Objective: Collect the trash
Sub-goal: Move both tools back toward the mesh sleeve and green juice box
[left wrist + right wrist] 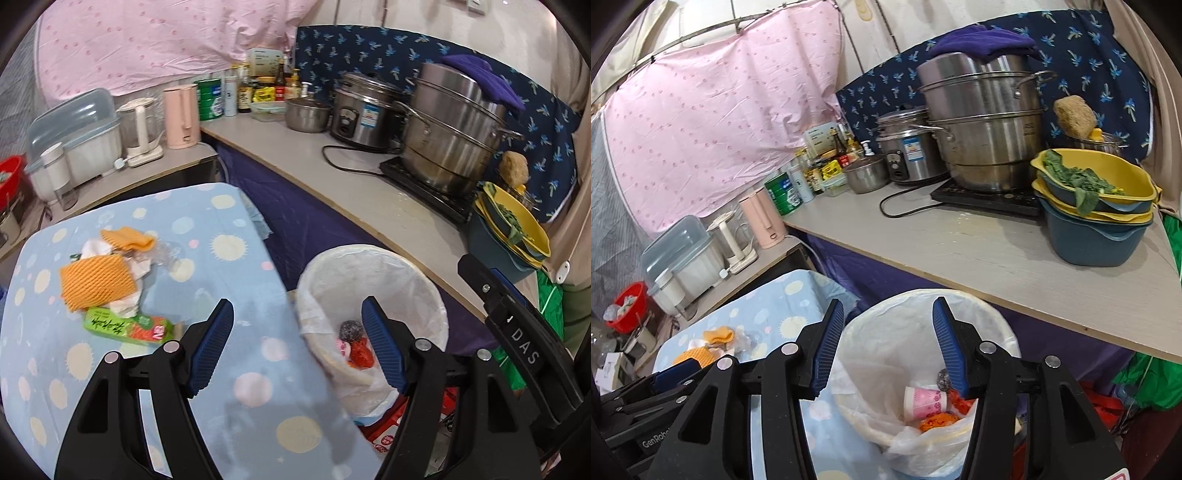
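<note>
A trash pile lies on the table under a blue dotted cloth (229,369): two orange foam nets (98,282), white tissues (125,306), a green wrapper (125,326). My left gripper (297,302) hovers open and empty over the table's right edge, right of the pile. Beside the table stands a bin with a white liner (413,280); a grey ball (349,328) and a red wrapper (360,352) lie inside. My right gripper (887,302) is open and empty above the bin (993,317), where a pink paper cup (923,402) and an orange net (938,421) rest.
A counter (960,243) runs behind the bin with a tall steel steamer (986,129) on a hob, a rice cooker (908,147), bottles and stacked basins with greens (1093,206). A pink jug (181,114) and a kettle stand on a lower shelf. Red and green bags lie by the bin.
</note>
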A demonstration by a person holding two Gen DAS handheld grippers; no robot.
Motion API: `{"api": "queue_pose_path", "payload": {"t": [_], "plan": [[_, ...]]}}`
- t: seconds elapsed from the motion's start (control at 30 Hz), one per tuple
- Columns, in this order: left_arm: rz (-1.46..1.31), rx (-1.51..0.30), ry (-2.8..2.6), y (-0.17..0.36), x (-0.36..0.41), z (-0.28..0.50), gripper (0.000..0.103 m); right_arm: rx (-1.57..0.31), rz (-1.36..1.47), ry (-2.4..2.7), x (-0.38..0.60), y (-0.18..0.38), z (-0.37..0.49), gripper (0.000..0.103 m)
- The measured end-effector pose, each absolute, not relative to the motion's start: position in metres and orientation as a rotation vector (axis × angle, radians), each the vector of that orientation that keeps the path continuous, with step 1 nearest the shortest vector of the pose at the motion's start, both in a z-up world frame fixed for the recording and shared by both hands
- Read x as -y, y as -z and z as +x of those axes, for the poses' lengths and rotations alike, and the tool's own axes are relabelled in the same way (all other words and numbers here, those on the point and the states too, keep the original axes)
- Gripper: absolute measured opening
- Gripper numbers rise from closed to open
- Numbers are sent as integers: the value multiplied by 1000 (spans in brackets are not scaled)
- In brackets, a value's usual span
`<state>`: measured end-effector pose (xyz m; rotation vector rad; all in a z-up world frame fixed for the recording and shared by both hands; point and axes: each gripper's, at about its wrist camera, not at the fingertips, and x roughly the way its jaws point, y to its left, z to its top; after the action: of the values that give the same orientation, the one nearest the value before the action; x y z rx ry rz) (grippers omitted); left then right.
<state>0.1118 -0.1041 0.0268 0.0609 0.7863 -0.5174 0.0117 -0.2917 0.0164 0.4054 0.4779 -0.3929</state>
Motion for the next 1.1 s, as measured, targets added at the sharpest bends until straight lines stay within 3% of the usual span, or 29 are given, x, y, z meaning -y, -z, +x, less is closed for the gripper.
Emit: {"api": "queue_pose_path", "payload": {"t": [0.63,1.1], "plan": [[-110,-870,195,14,-69,162,77,-624,286,174,159,14,84,51],[-203,-913,103,43,-137,213,82,-717,222,102,109,39,131,51]]}}
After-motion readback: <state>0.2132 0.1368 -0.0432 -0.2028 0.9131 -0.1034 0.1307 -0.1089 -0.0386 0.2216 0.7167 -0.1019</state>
